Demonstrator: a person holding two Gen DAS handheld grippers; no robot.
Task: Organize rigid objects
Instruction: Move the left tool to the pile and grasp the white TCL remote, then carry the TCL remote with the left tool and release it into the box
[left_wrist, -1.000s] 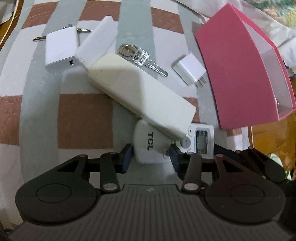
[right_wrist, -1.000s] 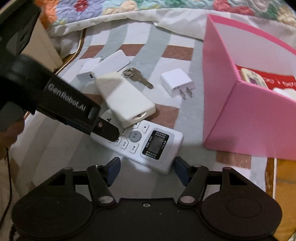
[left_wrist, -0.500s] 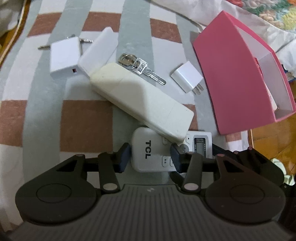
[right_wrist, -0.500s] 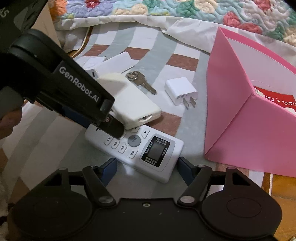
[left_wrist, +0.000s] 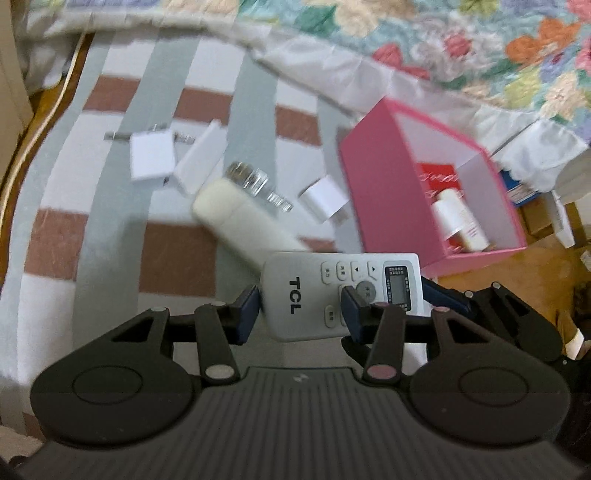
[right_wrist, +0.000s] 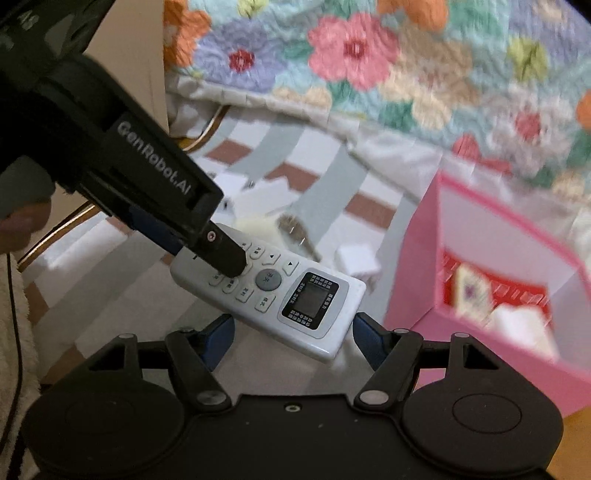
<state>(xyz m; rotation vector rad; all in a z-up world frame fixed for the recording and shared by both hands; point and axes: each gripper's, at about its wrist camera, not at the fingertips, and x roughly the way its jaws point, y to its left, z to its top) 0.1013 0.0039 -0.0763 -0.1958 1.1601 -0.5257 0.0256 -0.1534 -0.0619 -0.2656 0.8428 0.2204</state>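
Striped cloth (left_wrist: 110, 229) under floral quilt (right_wrist: 369, 66); left gripper (left_wrist: 299, 310) jaws clench remote (left_wrist: 332, 291); right gripper (right_wrist: 291, 332) jaws released.

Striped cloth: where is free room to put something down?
Free: the striped cloth left of the cream remote. Crowded: between the square white charger and the pink box, where the key and small plug lie.

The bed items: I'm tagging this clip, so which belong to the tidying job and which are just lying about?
Job:
- white remote, clamped in left gripper
- cream remote
- key
- plug adapter
- square charger
- flat white box
- pink box

Lying about:
- floral quilt
- striped blanket
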